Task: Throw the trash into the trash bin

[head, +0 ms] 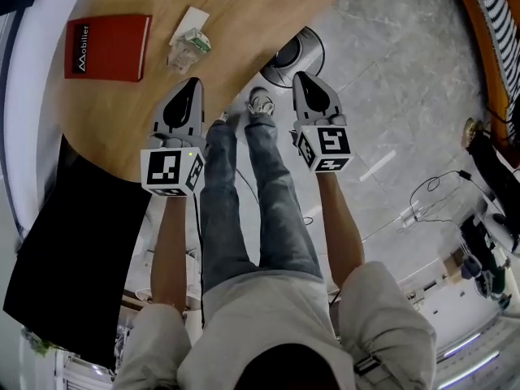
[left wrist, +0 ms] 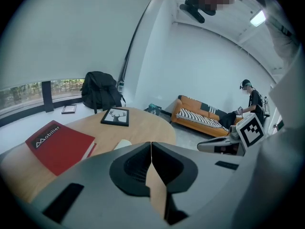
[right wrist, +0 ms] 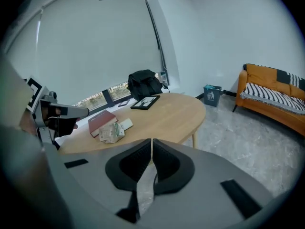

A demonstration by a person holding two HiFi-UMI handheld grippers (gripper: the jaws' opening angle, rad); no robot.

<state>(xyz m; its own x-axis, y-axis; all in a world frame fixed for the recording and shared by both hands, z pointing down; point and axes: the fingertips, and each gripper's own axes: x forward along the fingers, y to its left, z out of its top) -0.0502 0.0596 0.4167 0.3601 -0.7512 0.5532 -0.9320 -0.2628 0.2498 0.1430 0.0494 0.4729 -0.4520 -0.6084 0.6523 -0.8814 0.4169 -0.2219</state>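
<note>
Our legs and shoes sit closest under the head camera, and we hold both tools out past them. We see the left gripper point(head: 193, 82) over the wood of the table point(head: 268, 6) and the right gripper point(head: 302, 76) over a round grey bin point(head: 286, 55) on the floor. We see the crumpled carton point(head: 188, 49) lying on the table beside a red book point(head: 107, 47), just ahead of the left tool.

Left gripper view: jaws together, nothing between. We see a picture frame point(left wrist: 115, 116) and a backpack point(left wrist: 100, 90) beyond.

Right gripper view: jaws together, empty. We see the carton on the table, well apart from them.
</note>
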